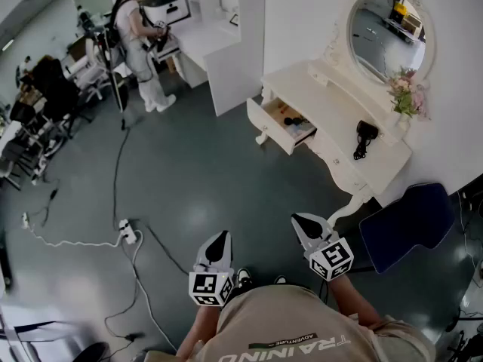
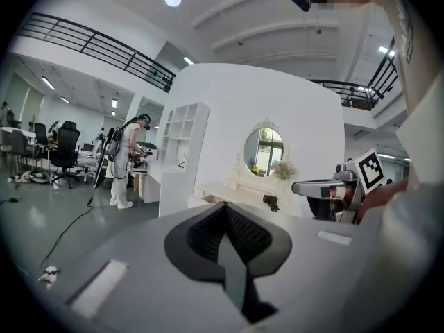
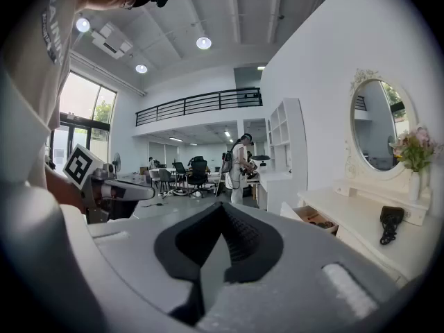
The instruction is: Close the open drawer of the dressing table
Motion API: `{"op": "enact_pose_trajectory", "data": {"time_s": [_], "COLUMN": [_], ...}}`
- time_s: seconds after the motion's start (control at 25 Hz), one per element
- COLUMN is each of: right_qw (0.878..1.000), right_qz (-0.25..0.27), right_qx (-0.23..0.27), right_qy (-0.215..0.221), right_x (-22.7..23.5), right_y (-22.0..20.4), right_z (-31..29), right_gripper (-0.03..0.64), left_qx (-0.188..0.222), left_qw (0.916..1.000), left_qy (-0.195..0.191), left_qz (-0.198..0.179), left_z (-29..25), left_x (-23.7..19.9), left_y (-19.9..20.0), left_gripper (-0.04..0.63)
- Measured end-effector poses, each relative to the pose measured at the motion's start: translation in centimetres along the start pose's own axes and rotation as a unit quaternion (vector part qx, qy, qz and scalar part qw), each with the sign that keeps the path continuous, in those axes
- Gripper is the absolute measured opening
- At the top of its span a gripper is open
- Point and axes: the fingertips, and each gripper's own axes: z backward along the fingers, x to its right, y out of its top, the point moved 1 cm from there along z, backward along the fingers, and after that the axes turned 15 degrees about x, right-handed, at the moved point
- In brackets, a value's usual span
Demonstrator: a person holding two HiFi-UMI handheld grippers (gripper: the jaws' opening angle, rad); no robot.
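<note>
The white dressing table (image 1: 332,108) stands against the wall at the right, under an oval mirror (image 1: 386,27). Its left drawer (image 1: 279,124) is pulled out, with small items inside. The drawer (image 3: 313,218) also shows in the right gripper view, ahead and to the right. My left gripper (image 1: 220,237) and right gripper (image 1: 301,219) hang side by side over the floor, well short of the table. Both are shut with nothing between the jaws. In the left gripper view my left gripper (image 2: 225,208) points toward the dressing table (image 2: 232,193); my right gripper (image 3: 222,208) points past the drawer.
A black hair dryer (image 1: 364,136) and a vase of flowers (image 1: 407,96) sit on the tabletop. A dark blue stool (image 1: 407,225) stands near the table's right end. A power strip (image 1: 128,231) with cables lies on the floor at the left. A person (image 1: 139,40) stands at a far desk.
</note>
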Motion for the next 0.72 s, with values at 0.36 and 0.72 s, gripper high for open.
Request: {"op": "enact_pose_trajectory", "data": {"time_s": [0.36, 0.72], "right_qw": [1.000, 0.997], "right_qz": [0.001, -0.002], "right_qx": [0.007, 0.005], "right_qy": [-0.027, -0.076], "right_x": [0.0, 1.0], "right_y": [-0.4, -1.3], "right_z": [-2.3, -4.9], "right_gripper": [0.002, 0.002], "left_qx": [-0.003, -0.007], "left_qw": [0.9998, 0.9982], "left_qy": [-0.022, -0.060], "left_qz": [0.002, 0.004], "left_z": [-1.7, -3.7], "left_x": [-2.4, -5.3], "left_y": [0.1, -0.3], "left_gripper": [0.018, 0.018]}}
